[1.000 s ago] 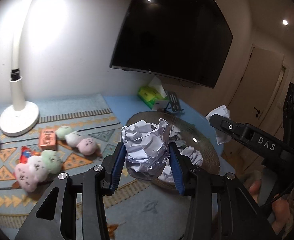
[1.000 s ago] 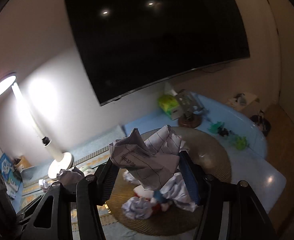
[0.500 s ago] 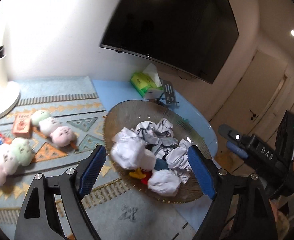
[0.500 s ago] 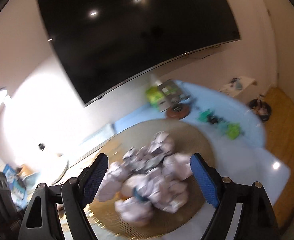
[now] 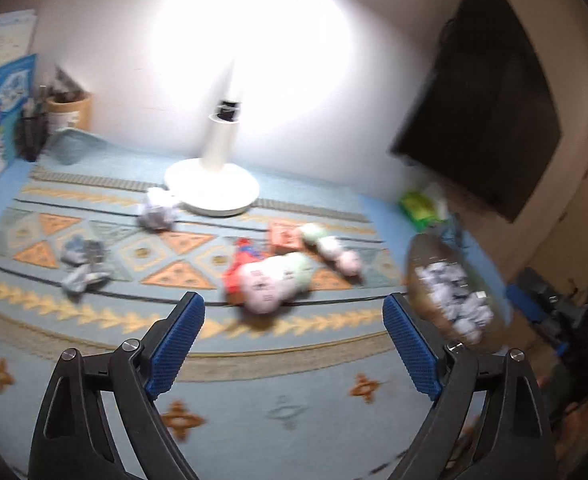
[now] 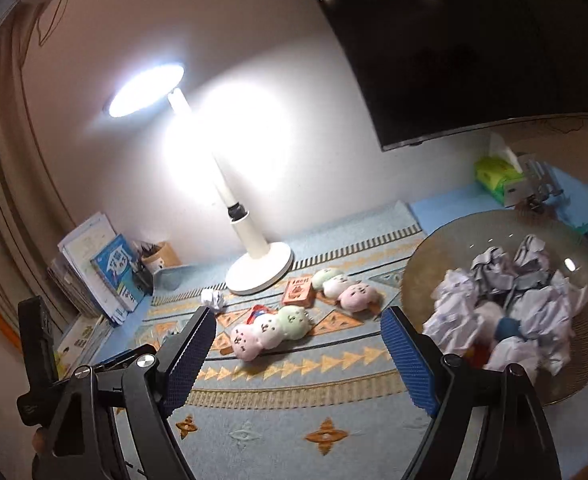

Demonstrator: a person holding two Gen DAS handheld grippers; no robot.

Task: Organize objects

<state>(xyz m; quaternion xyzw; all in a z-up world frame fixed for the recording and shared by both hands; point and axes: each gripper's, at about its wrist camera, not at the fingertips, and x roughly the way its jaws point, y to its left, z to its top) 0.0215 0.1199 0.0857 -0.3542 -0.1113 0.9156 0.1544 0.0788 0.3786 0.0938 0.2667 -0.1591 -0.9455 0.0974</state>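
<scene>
both tongs [image 5: 294, 340] [image 6: 298, 354] gape empty, left opening; orange box [image 6: 299, 290] print seems illegible.

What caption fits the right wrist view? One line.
Right gripper open and empty above the patterned mat, bowl of crumpled paper alongside.

No text, brand or number reads clearly in either view.

- Orange box [image 6: 299, 290] on the patterned mat [image 6: 278, 376]: dark print on its top face, too small to make out.
- Blue booklet [image 6: 119, 272] leaning near the wall: large white characters on the cover, not legible.
- Green tissue pack [image 6: 494, 174]: printing not legible.
- Left wrist view: motion blur makes all printing unreadable.
</scene>
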